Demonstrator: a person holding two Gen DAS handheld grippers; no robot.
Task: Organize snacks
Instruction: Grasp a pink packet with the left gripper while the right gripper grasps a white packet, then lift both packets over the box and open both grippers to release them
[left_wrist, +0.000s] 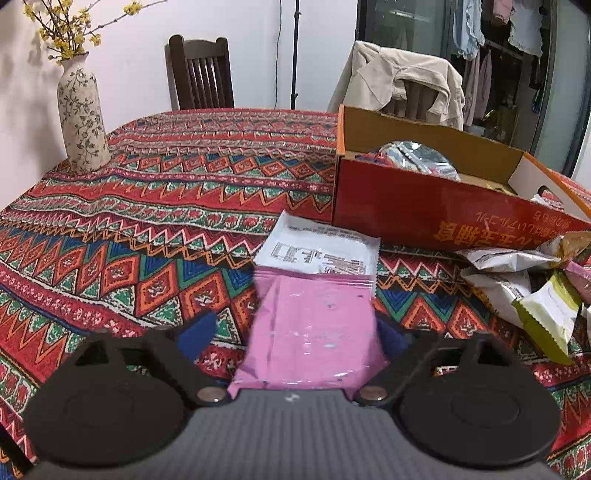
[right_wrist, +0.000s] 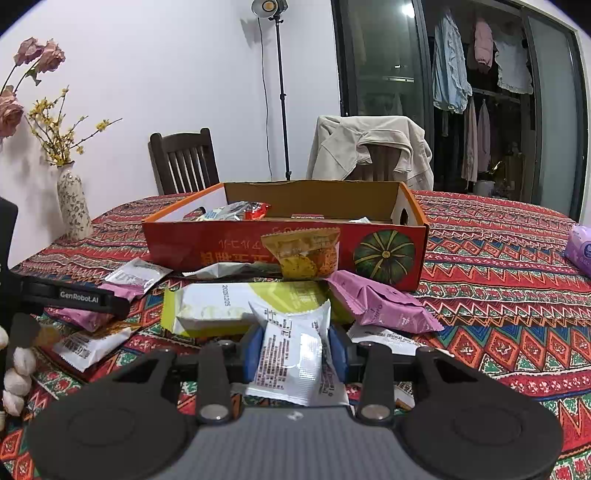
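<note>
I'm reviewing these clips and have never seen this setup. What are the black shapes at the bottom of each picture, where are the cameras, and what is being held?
No robot here: a person holds a two-finger gripper in each hand, with a fisheye camera on each looking forward along its fingers. The black shapes are the grippers' own bodies.

In the left wrist view, the left gripper has a pink snack packet between its blue fingers.

In the right wrist view, the right gripper is shut on a white snack packet.

Both look over a patterned tablecloth with loose snack packets and a red cardboard box already holding some snacks. A flower vase stands at the far left.
</note>
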